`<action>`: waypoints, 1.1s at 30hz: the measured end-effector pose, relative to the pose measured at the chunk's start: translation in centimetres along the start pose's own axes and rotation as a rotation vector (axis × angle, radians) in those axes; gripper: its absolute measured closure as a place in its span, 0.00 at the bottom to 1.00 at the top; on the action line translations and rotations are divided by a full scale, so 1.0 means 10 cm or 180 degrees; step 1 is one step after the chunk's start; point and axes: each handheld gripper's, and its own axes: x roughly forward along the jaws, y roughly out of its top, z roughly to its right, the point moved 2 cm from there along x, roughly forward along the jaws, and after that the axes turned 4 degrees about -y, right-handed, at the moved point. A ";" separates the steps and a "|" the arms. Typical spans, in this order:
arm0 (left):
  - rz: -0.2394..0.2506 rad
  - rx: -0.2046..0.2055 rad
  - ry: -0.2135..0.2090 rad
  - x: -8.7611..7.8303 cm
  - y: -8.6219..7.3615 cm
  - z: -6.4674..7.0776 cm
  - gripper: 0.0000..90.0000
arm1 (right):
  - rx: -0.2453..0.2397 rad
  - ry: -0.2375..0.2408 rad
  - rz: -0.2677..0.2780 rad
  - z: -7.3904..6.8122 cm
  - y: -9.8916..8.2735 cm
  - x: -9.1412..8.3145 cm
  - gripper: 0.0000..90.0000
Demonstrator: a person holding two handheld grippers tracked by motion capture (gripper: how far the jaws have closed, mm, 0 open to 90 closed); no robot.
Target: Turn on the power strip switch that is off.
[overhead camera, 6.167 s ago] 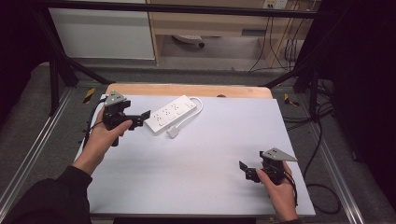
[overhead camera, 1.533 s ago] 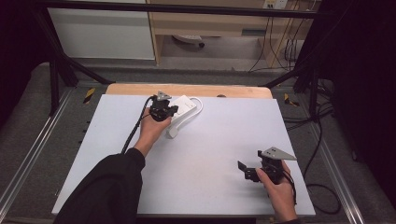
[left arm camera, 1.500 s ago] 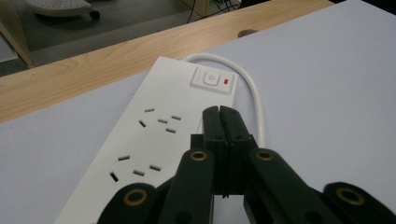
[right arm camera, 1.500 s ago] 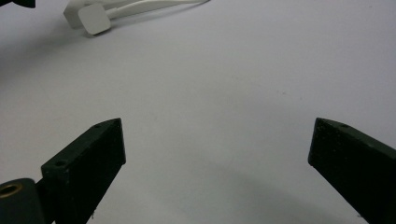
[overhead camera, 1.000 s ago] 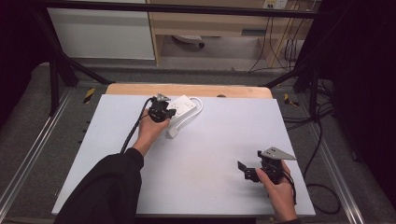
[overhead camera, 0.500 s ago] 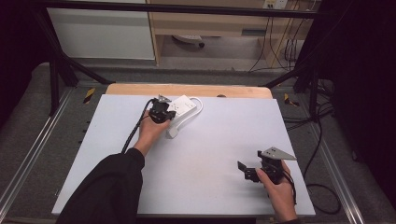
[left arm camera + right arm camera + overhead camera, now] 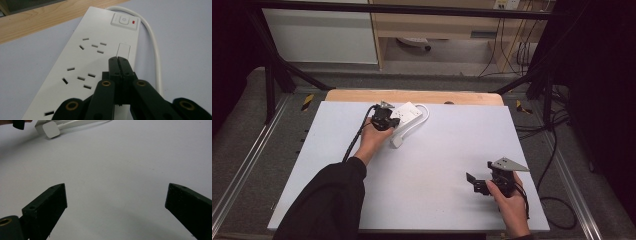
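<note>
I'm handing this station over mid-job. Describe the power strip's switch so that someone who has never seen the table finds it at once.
On the white table, near its far wooden edge, lies a white power strip under the shut left gripper. Follow the strip past its socket slots to the end where the white cord loops off: the switch sits there. It is a raised square button with a power symbol and a small red light beside it.

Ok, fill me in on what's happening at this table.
A person works a white power strip at the far edge of the table. The left tongs, shut with nothing between them, point along the strip's top toward its switch. The right tongs rest open near the front right, holding nothing.
</note>
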 end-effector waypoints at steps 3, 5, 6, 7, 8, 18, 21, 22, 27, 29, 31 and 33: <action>-0.0016 0.0009 -0.0004 0.00 0.01 0.00 1.00 | 0.0005 0.0000 0.0002 0.00 0.00 0.00 0.05; -0.0025 0.0037 0.0006 0.01 0.00 0.01 1.00 | 0.0007 0.0002 -0.0001 0.00 0.00 -0.01 0.05; -0.0039 0.0050 -0.0010 0.02 0.00 0.01 1.00 | 0.0009 0.0000 0.0002 0.00 0.00 0.00 0.05; -0.0029 0.0045 -0.0030 0.03 0.00 0.02 1.00 | 0.0008 0.0001 0.0001 0.00 0.00 0.00 0.05; -0.0023 0.0052 -0.0026 0.04 0.00 0.03 1.00 | 0.0009 0.0001 0.0002 0.00 0.00 0.00 0.05; -0.0007 0.0140 0.0032 0.05 0.00 0.07 1.00 | 0.0022 -0.0002 0.0002 0.01 0.00 -0.01 0.05; 0.0010 0.0133 0.0049 0.03 -0.02 0.06 1.00 | 0.0022 -0.0007 0.0009 0.01 0.00 -0.01 0.05; 0.0017 0.0128 0.0055 0.02 -0.02 0.05 1.00 | 0.0021 -0.0009 0.0012 0.01 0.00 -0.01 0.05; 0.0084 0.0139 0.0060 -0.04 0.01 0.05 1.00 | 0.0020 -0.0008 0.0018 0.01 0.00 -0.01 0.05; 0.0116 0.0148 0.0057 -0.05 0.02 0.05 1.00 | 0.0018 -0.0007 0.0016 0.01 0.00 -0.01 0.05; 0.0124 0.0148 0.0057 -0.06 0.03 0.05 1.00 | 0.0019 -0.0008 0.0016 0.01 0.00 -0.01 0.05; 0.0120 0.0146 0.0059 -0.07 0.02 0.05 1.00 | 0.0019 -0.0010 0.0017 0.01 0.00 -0.01 0.05</action>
